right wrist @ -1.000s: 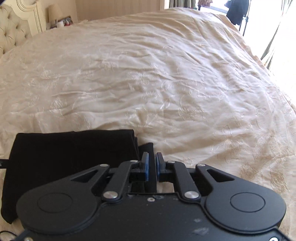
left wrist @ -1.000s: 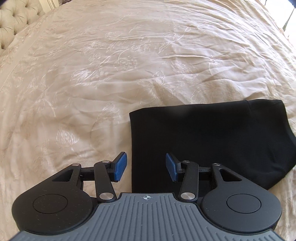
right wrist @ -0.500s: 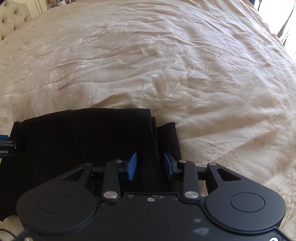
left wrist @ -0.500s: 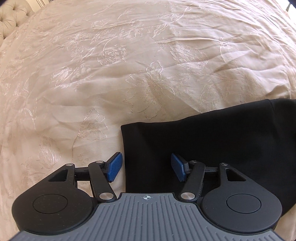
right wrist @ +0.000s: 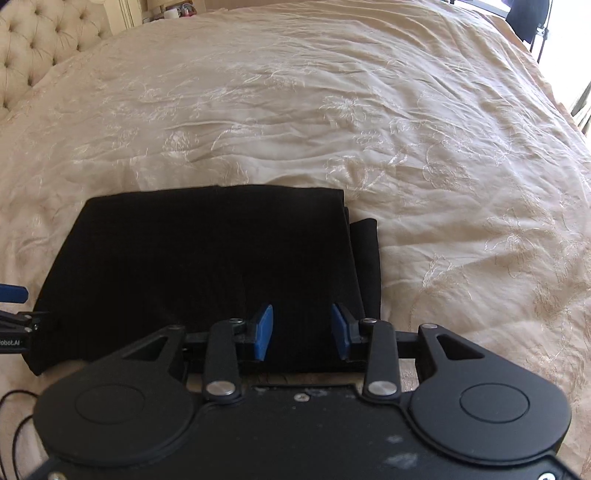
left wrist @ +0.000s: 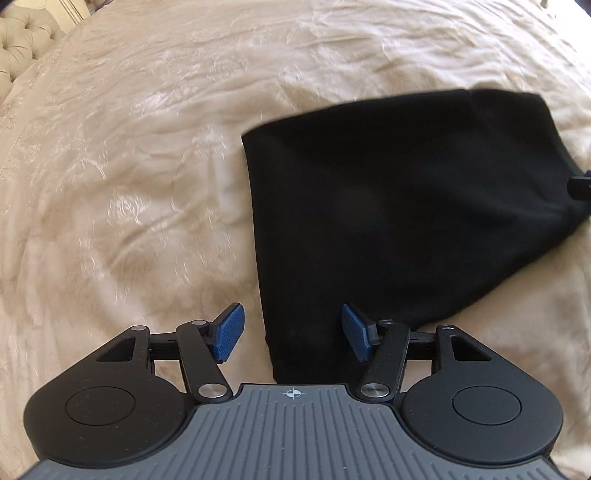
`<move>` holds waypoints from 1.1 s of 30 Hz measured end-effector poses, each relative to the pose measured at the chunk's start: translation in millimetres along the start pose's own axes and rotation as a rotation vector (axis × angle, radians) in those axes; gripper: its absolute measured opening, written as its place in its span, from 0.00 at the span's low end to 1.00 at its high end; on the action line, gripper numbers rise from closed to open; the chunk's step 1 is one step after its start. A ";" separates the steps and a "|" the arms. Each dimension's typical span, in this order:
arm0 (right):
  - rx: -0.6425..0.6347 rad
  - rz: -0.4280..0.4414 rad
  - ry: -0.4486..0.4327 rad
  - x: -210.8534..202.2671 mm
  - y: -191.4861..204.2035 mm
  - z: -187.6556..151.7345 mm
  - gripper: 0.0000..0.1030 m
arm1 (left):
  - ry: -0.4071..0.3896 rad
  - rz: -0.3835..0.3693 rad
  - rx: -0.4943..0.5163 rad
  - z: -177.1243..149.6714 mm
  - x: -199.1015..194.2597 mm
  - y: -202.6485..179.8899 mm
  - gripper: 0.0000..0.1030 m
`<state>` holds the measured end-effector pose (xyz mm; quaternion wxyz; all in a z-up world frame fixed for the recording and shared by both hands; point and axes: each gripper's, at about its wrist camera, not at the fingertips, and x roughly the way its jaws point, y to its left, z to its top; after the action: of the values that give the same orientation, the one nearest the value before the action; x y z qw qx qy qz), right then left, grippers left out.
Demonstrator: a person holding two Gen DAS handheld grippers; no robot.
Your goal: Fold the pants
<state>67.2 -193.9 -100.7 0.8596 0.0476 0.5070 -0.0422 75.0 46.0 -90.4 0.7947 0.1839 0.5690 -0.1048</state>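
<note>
The black pants [left wrist: 399, 206] lie folded into a compact rectangle on the cream bedspread [left wrist: 147, 166]. My left gripper [left wrist: 291, 332] is open and empty, its blue pads astride the near left edge of the pants, above the cloth. In the right wrist view the pants [right wrist: 192, 258] fill the lower left, with a narrower under-layer sticking out at their right side. My right gripper [right wrist: 301, 330] is open and empty over the pants' near right part. The left gripper's blue tip [right wrist: 13, 293] shows at the left edge.
The embroidered bedspread [right wrist: 369, 129] spreads wide beyond and to the right of the pants. A tufted headboard [right wrist: 40, 44] stands at the far left, with small items on a bedside surface [right wrist: 173, 11] behind it. A thin black cable [right wrist: 14, 406] hangs lower left.
My right gripper went from shut to open and widened further. Both grippers have pulled back and up from the pants, so more of the folded pile shows.
</note>
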 end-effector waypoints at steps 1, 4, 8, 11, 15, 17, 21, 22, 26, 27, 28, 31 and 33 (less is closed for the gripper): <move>-0.001 -0.007 0.014 3.5 0.2 -3.0 0.36 | 0.004 -0.002 -0.005 -3.8 3.4 -0.1 0.57; -0.004 -0.040 0.031 6.4 1.1 -4.4 0.36 | 0.019 -0.015 -0.046 -0.6 2.2 5.2 0.56; 0.060 -0.029 -0.019 -5.3 -12.0 10.9 0.39 | -0.062 -0.023 -0.083 15.3 -14.7 17.5 0.56; 0.111 -0.049 -0.054 -3.1 -28.5 19.7 0.43 | -0.073 -0.028 -0.102 30.3 -9.7 25.2 0.56; 0.167 0.002 0.031 23.2 -51.8 29.1 0.47 | -0.027 -0.072 -0.169 43.0 13.9 34.3 0.56; 0.209 0.068 0.092 38.9 -60.3 29.7 0.50 | -0.007 -0.107 -0.190 45.4 26.2 35.5 0.58; 0.250 0.122 0.105 53.4 -68.1 28.7 0.58 | -0.016 -0.142 -0.204 50.3 39.5 36.5 0.73; 0.262 0.134 0.103 56.6 -69.1 28.1 0.59 | -0.019 -0.146 -0.200 51.6 42.1 36.1 0.76; 0.299 0.168 0.088 66.9 -71.2 25.6 0.66 | -0.024 -0.161 -0.199 54.3 53.1 34.4 0.95; 0.302 0.177 0.081 69.2 -71.2 26.4 0.68 | -0.022 -0.169 -0.208 54.8 56.3 35.1 0.97; 0.303 0.181 0.076 71.6 -70.9 26.2 0.69 | -0.019 -0.181 -0.221 55.2 59.3 36.1 1.00; 0.317 0.194 0.067 73.0 -71.8 24.8 0.72 | -0.008 -0.203 -0.255 56.9 62.8 37.2 1.00; 0.322 0.206 0.064 74.4 -73.5 24.1 0.72 | -0.007 -0.197 -0.254 57.4 61.0 35.6 1.00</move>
<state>115.1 -271.6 -157.2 0.8240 0.2374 0.5133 -0.0331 158.2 57.5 -125.4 0.7995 0.0249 0.5900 -0.1099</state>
